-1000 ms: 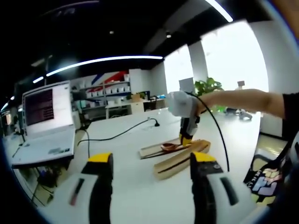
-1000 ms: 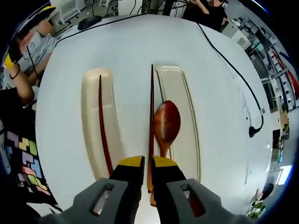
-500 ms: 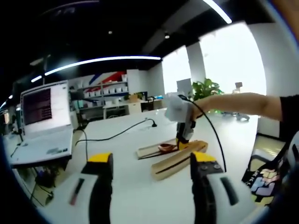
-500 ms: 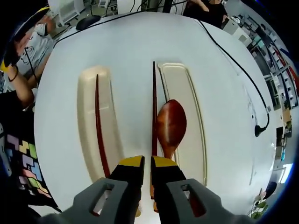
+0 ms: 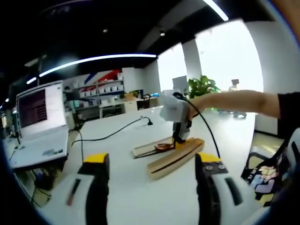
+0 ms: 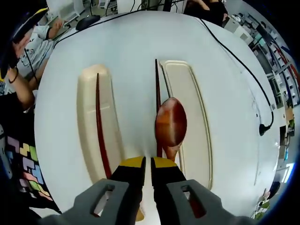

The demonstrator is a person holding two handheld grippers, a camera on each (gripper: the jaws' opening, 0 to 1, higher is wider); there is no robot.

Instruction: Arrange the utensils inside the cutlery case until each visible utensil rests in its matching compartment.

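1. Since a second ago our right gripper [image 6: 147,161] has come down closer over the spoon [image 6: 170,124], whose bowl now lies straighter along the tray and covers more of the chopstick [image 6: 157,89] beside it.
2. Our right jaws are nearly closed, with a thin slit between the yellow tips; they sit over the near ends of the spoon handle and that chopstick, but we cannot tell whether they grip either.
3. That chopstick runs along the left rim of the right tray [image 6: 187,108], the spoon bowl partly over the rim.
4. A second chopstick [image 6: 99,122] lies lengthwise in the left tray [image 6: 86,117], well apart from the spoon.
5. Both trays sit side by side near the middle of the white table [image 6: 140,42].
6. Our left gripper [image 5: 150,164] hangs above the table's near edge, jaws spread wide and holding nothing.
7. From it we see the right gripper [image 5: 178,136] down at the trays [image 5: 171,157], a laptop [image 5: 37,126] at the left edge.
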